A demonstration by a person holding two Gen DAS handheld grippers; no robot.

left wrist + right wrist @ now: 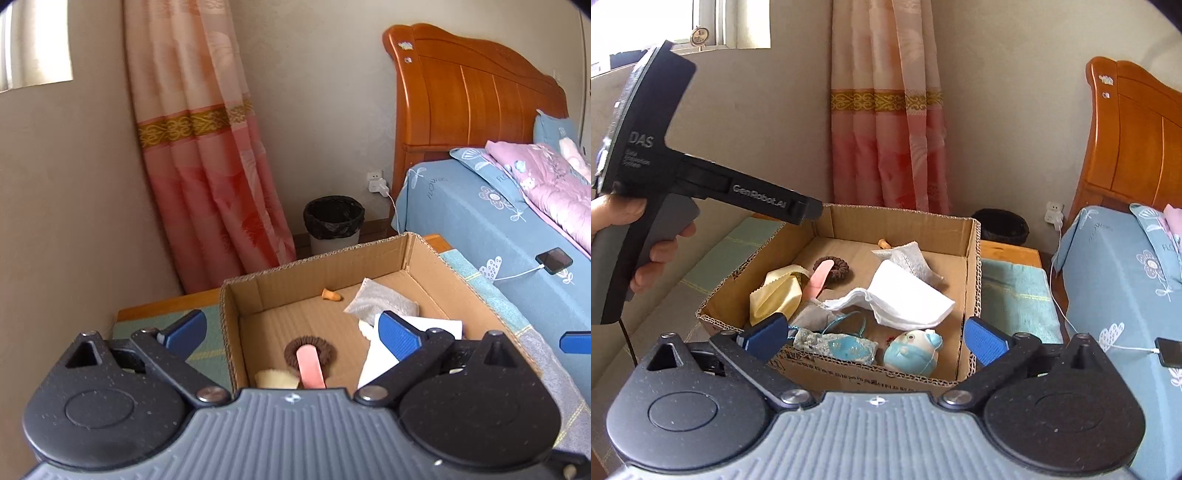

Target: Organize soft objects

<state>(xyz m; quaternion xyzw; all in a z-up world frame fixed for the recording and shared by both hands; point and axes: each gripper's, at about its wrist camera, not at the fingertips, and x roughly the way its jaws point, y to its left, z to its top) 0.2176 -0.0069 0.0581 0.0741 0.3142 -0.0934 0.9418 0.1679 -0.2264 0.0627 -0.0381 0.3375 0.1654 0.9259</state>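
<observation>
An open cardboard box [306, 264] [973, 266] holds soft items: a brown scrunchie [309, 352] [837, 266] with a pink strip [311, 367] across it, a yellow cloth [779, 291], a white cloth [905, 299], a grey lace pouch [382, 301] [908, 258], a small orange piece [330, 295], a teal sequin piece [836, 347] and a blue-white plush [912, 350]. My left gripper [291, 332] is open and empty above the box's left part. My right gripper [875, 338] is open and empty at the box's near edge.
The box stands on a low wooden stand with green mats [1015, 295]. A bed with a blue sheet [480, 221] and a phone on a cable [554, 260] is on the right. A black-lined bin [332, 221] and a pink curtain [207, 166] stand behind.
</observation>
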